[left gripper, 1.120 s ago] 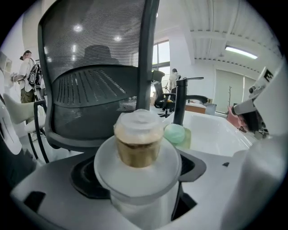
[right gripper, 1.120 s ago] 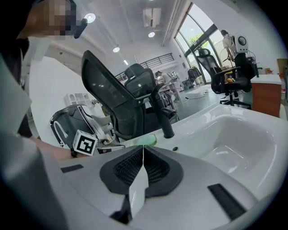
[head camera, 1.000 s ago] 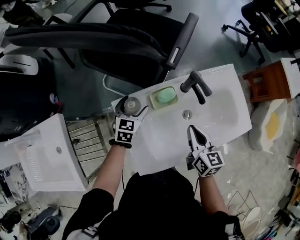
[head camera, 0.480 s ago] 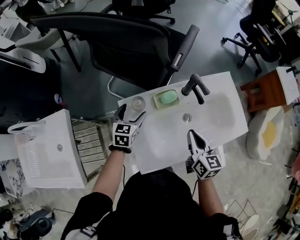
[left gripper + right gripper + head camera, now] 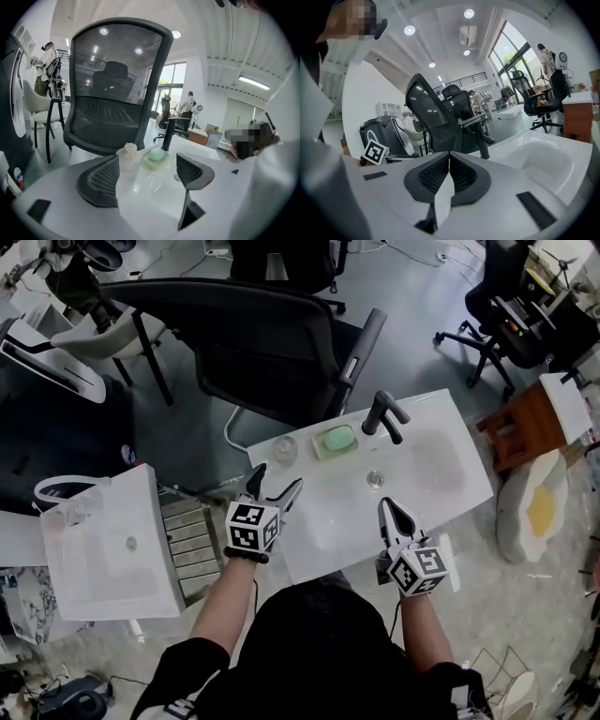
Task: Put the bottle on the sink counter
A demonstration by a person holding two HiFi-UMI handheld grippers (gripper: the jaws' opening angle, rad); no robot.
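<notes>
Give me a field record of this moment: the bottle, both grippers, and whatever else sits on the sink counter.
bottle: upright on the sink counter, near its back edge, beside the soap dish
left gripper: open, empty, just short of the bottle
right gripper: shut, empty, over the front part of the counter
faucet: black, at the back edge
task state: bottle stands on the counter, not held

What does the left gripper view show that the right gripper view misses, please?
Only the left gripper view: the small clear plastic bottle standing upright, the pale green soap beside it, and the open left gripper. Only the right gripper view: the shut, empty right gripper. Both: the white sink counter, the black faucet and the black mesh office chair.
</notes>
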